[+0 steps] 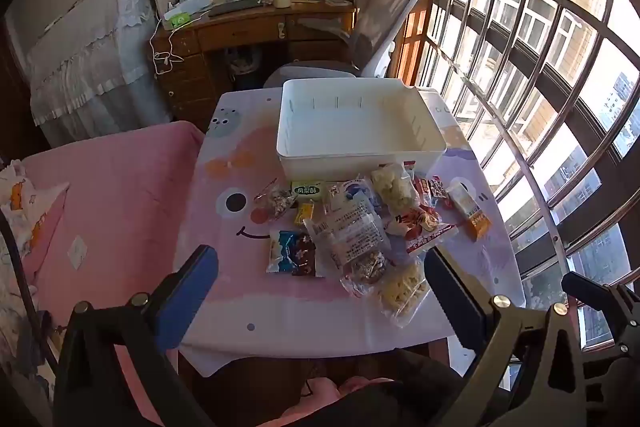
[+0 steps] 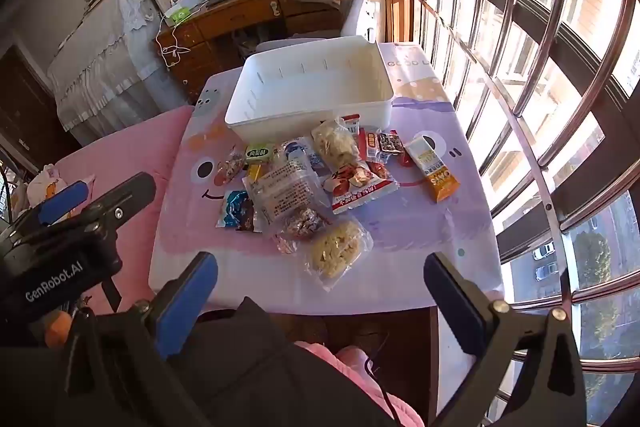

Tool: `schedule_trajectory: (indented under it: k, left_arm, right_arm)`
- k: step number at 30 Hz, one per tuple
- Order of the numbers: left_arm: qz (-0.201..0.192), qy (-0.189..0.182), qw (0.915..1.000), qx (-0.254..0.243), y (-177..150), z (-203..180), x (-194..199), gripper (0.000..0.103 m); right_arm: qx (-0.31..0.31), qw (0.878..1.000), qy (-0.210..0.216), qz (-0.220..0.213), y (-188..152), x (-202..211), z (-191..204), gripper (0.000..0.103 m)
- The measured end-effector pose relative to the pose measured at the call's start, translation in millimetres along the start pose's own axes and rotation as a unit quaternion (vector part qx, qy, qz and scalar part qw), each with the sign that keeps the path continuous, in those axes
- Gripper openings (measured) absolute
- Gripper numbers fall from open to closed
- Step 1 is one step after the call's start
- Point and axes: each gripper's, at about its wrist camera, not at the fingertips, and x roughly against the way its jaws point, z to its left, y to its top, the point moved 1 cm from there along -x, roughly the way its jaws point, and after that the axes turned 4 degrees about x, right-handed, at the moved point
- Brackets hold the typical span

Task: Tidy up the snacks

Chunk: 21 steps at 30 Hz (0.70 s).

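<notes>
Both tongs, left tongs (image 1: 320, 291) and right tongs (image 2: 320, 291), gape wide and hold nothing; the heaped snacks (image 2: 308, 183) overlap, so one grab might drag extras past the white bin (image 2: 280, 117).

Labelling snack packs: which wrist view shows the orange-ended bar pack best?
Right wrist: the orange-ended bar pack lies apart from the pile on the tablecloth, its whole length visible and its lettering larger. Left wrist shows it smaller and foreshortened, near the pile's right edge.

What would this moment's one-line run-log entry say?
left hand-held gripper: open, empty | right hand-held gripper: open, empty | white bin: empty | snack packets: piled on table before bin
</notes>
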Motion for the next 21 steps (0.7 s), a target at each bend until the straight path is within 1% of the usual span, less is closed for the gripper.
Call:
schedule_trajectory:
  k: [1,9,10,21]
  left_arm:
    - [0.003,0.011,0.9999,-0.006,0.1,-0.9,-0.3,0.102]
    - [0.002,0.008,1.0000,-0.005,-3.2,-5.9,-0.7,0.102]
    - [0.006,0.008,0.9999,-0.005,0.1,-0.7,-0.5,0.102]
    - [0.008,0.008,0.9999,-0.005,0.2,-0.8,-0.5,0.102]
  right_arm:
    - [-0.001,1.000,0.001,0.001,0.6,-0.3,0.1,0.103]
    - [0.000,1.000,0.001,0.002,2.6,-2.3,0.3,0.103]
    - [-0.001,1.000,0.001,0.002,2.9,-2.6,0.3,0.103]
    - [-0.001,1.000,-0.001,0.005,6.2,-6.2,0.7,0.103]
